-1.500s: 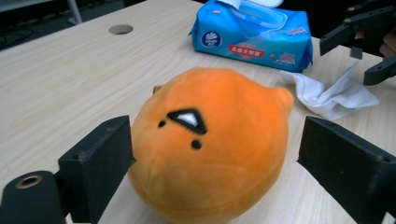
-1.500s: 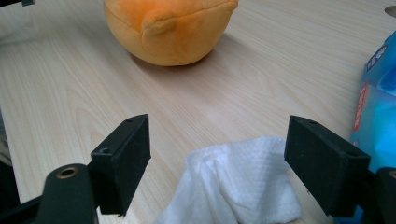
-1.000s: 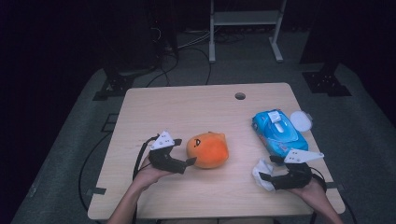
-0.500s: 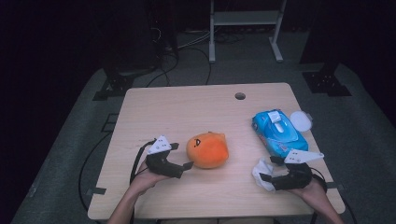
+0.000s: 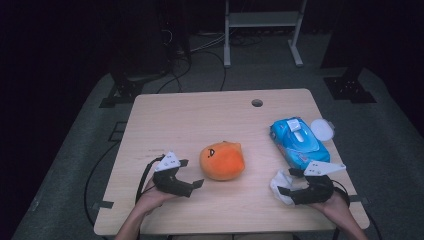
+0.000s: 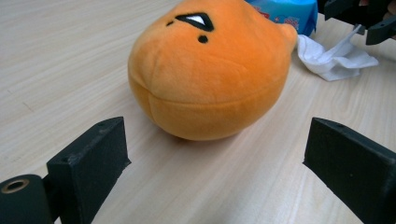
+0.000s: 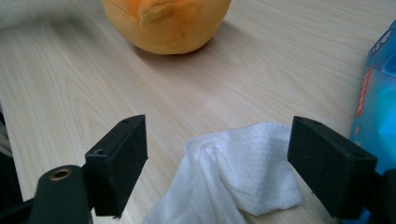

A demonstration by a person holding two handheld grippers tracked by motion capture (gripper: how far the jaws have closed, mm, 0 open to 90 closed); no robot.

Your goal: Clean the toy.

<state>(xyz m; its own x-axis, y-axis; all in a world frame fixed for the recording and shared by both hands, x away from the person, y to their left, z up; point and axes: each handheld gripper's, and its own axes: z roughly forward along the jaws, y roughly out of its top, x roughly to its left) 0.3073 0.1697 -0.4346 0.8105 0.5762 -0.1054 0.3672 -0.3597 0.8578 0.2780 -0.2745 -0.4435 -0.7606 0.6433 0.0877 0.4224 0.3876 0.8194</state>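
Orange plush toy (image 6: 210, 70) sits mid-counter, framed by the left gripper (image 5: 191, 176), fingers spread wide and not touching it. White wipe (image 7: 238, 179) lies crumpled near the counter's (image 5: 200, 115) front right edge, just beside the blue wipes pack (image 5: 299, 142), between the spread fingers of the right gripper (image 5: 284, 182); nothing is pinched yet. Step is judged as approach before grasp on both sides. Next move calls for the right fingers to be closed on the wipe and the left ones advanced around the toy to steady it, presumably for wiping.
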